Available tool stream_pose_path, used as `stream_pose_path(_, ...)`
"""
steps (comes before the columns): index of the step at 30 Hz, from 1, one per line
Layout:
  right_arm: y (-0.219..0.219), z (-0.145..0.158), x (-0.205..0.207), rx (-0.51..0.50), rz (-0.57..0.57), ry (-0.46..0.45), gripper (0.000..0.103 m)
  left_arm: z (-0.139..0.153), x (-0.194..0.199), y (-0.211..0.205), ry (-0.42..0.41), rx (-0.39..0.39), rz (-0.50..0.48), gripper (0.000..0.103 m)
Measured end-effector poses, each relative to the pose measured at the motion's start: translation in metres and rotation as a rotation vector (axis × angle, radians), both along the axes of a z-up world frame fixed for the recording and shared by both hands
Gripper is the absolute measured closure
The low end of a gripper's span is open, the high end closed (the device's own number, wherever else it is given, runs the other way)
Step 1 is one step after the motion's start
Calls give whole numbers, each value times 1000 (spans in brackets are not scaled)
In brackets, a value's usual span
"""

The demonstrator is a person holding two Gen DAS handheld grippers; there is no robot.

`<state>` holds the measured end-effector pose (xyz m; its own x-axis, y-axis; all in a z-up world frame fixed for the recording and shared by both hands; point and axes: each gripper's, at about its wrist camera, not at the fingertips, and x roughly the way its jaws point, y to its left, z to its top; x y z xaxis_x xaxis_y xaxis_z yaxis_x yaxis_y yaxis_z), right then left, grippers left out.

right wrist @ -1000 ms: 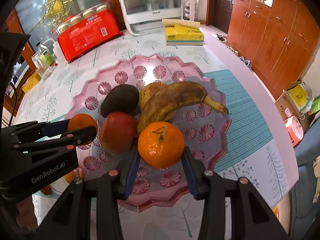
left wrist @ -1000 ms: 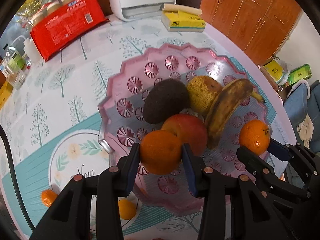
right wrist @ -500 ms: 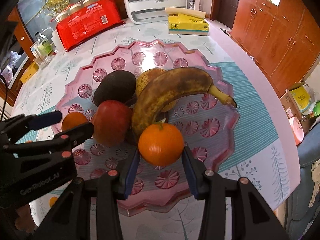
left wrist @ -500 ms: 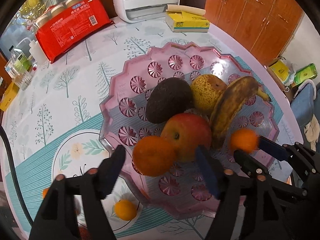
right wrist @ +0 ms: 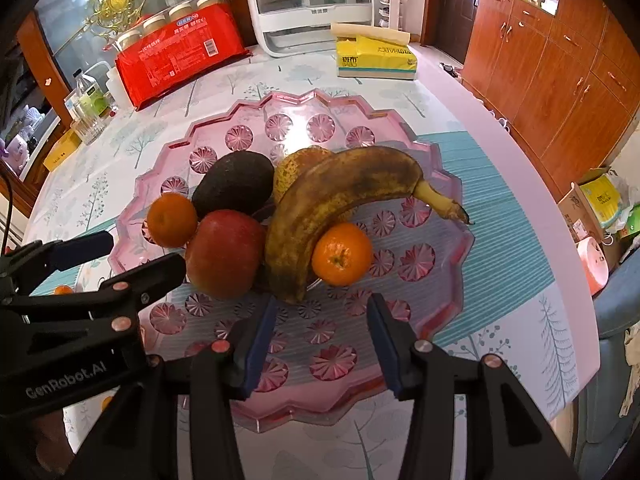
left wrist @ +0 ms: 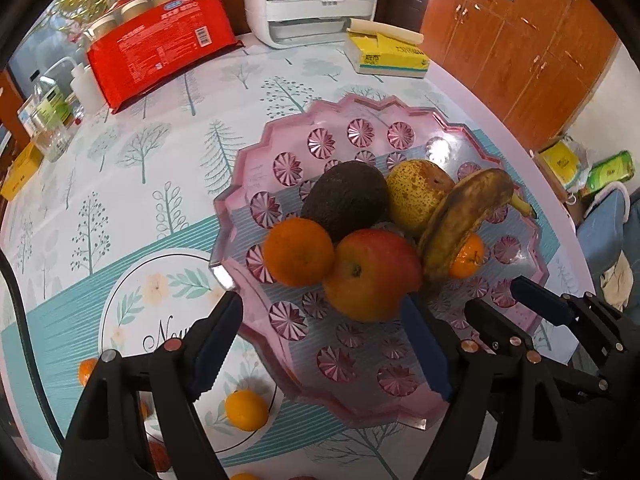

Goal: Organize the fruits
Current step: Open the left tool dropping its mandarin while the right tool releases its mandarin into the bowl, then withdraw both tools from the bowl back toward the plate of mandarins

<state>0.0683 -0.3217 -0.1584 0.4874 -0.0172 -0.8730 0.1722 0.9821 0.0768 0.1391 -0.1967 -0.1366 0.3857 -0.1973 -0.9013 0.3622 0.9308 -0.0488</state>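
A pink plastic fruit tray (left wrist: 256, 168) (right wrist: 440, 312) holds a dark avocado (left wrist: 346, 198) (right wrist: 234, 186), a spotted pear (left wrist: 416, 194), a brown banana (left wrist: 464, 220) (right wrist: 340, 200), a red apple (left wrist: 370, 274) (right wrist: 224, 252) and two oranges. One orange (left wrist: 298, 250) (right wrist: 172, 220) lies left of the apple. The other orange (right wrist: 342, 254) (left wrist: 466, 256) lies under the banana. My left gripper (left wrist: 320, 340) is open and empty, just short of the apple. My right gripper (right wrist: 322, 344) is open and empty, just short of the right orange.
Small oranges (left wrist: 246, 410) lie on the tablecloth near the tray's front left. A red package (right wrist: 180, 52), a yellow tissue pack (right wrist: 376, 58), a white appliance (right wrist: 312, 8) and bottles (right wrist: 90, 104) stand at the back. The table edge (right wrist: 560, 216) curves at the right.
Both grippers have opened, let go of their oranges on the tray and drawn back a little. The right orange now rests against the banana.
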Motion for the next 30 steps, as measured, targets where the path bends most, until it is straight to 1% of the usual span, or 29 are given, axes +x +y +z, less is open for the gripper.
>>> stream_pose_path(7,4,7,-3,6,-1,-18,55,10,-8,14,-62,-5,39,23)
stream_pose_path(13,12,15,-7,10,-1,-40,55,21,-15,26,-85,-18,57,23)
stream_pose_path(16,17,20,-9,8,2,-52,55,26,-17,33,-77,-9,65,23)
stream_pose_path(19,23,26,-12,7,5,-64,55,30,-19,43,-59,-19,73,23)
stream_pose_path(24,34,35,-17,5,10,-86,55,38,-26,57,-65,0,72,23)
stream_pose_path(30,52,44,-22,5,24,-104,55,48,-37,78,-71,-2,80,23)
